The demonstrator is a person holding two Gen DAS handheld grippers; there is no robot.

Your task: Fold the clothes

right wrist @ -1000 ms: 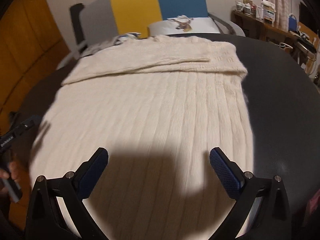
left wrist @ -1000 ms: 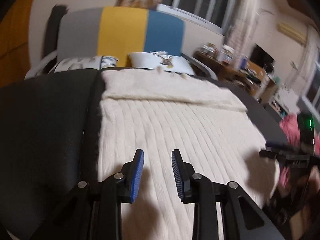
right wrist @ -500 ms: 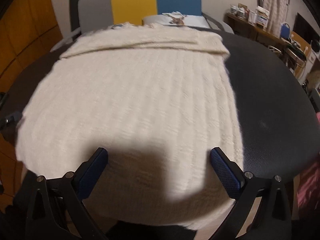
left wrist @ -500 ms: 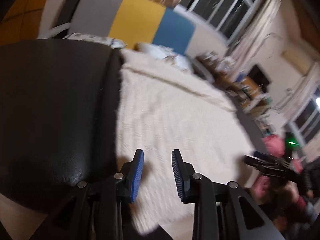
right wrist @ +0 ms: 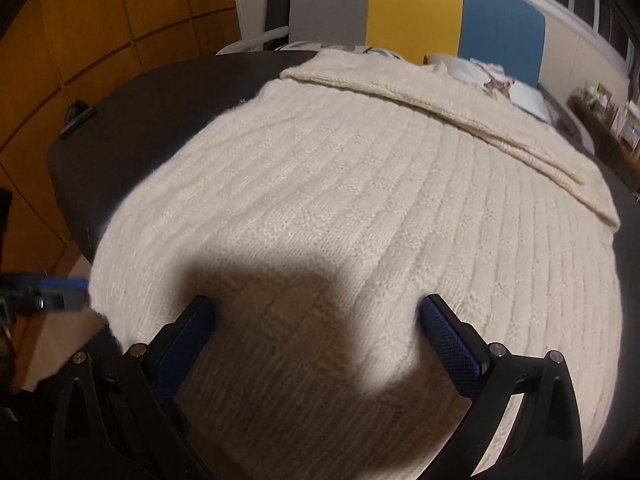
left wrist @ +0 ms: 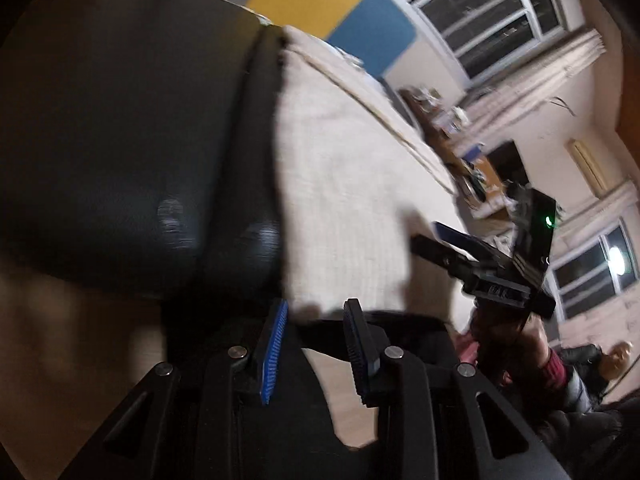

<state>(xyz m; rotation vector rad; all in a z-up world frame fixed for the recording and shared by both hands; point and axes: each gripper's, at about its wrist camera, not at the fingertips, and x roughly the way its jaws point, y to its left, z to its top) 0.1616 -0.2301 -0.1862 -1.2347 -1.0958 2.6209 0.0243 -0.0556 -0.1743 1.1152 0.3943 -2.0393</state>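
Note:
A cream ribbed knit sweater lies flat on a black round table, with a sleeve folded across its far end. My right gripper hovers over the sweater's near edge, jaws wide open, nothing between them. My left gripper sits at the sweater's near left corner, jaws partly open; the corner lies just past the tips and the pads are not pressing on it. The right gripper shows in the left wrist view at the right. The left gripper shows at the left edge of the right wrist view.
A chair with a grey, yellow and blue back stands behind the table, with a printed cushion on it. A small black object lies near the table's left rim. Orange wall panels on the left, a cluttered desk under windows on the right.
My left gripper has pulled back and down from over the sweater to its near left corner, rolling as it went. My right gripper has shifted left along the near edge and rolled.

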